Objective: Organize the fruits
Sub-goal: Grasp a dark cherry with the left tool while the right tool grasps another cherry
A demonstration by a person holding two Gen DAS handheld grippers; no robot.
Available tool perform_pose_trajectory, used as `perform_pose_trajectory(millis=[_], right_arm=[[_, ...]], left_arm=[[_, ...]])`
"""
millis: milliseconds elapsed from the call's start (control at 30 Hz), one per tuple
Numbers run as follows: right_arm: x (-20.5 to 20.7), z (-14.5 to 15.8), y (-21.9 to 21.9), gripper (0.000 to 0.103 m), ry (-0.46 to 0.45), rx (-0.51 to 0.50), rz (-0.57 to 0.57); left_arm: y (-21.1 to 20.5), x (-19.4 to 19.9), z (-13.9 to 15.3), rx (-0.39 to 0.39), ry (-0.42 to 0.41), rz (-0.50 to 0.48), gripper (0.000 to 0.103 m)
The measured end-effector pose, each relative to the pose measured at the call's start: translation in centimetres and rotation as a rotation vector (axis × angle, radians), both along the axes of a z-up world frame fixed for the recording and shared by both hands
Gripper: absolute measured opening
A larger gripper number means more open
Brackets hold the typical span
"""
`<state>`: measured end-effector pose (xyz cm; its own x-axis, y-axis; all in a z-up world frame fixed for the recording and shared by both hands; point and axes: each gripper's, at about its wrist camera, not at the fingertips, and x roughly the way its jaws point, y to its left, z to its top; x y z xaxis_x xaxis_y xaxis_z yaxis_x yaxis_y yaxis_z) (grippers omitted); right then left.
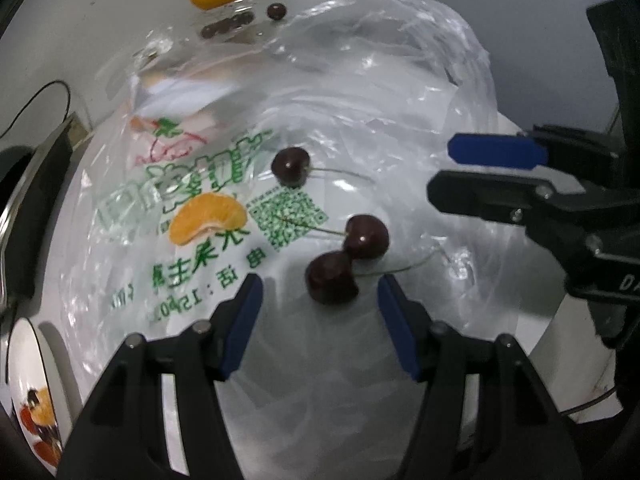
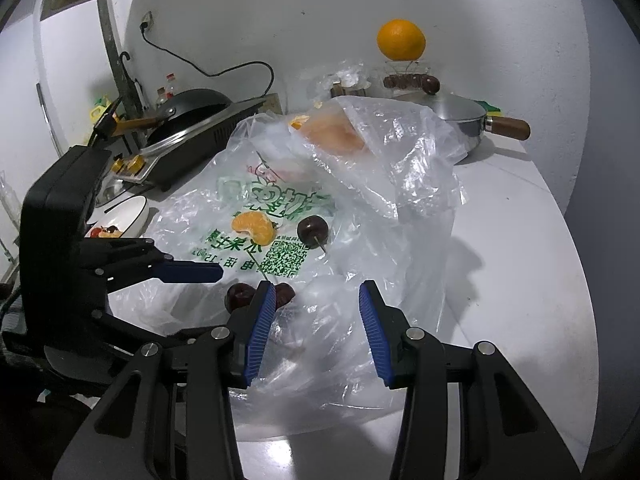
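Note:
Three dark cherries lie on a clear plastic bag printed in green. My left gripper is open, its blue pads on either side of the nearest cherry, which touches a second cherry. A third cherry lies farther off, beside a peeled tangerine piece. My right gripper is open above the crumpled bag, with two cherries just left of its left pad. The third cherry and the tangerine piece show beyond.
A whole orange sits on a glass stand with more cherries at the back wall. A steel pan with a wooden handle stands back right, a black cooker back left. A white bowl holding fruit stands left.

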<state>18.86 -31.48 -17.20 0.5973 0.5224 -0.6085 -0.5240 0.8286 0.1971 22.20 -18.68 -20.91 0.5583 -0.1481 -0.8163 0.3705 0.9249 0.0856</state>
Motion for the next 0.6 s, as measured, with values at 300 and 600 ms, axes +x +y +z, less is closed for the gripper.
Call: perform_pose_trajectory(millis=[300, 600], right_arm=[[-0.2, 0.1, -0.1, 0.046, -0.003, -0.001, -0.015], [-0.6, 0.5, 0.4, 0.046, -0.01, -0.009, -0.009]], left_arm=[[-1.0, 0.2, -0.2, 0.037, -0.016, -0.117, 0.047], [-0.6, 0.2, 0.2, 0.012, -0.012, -0.13, 0.03]])
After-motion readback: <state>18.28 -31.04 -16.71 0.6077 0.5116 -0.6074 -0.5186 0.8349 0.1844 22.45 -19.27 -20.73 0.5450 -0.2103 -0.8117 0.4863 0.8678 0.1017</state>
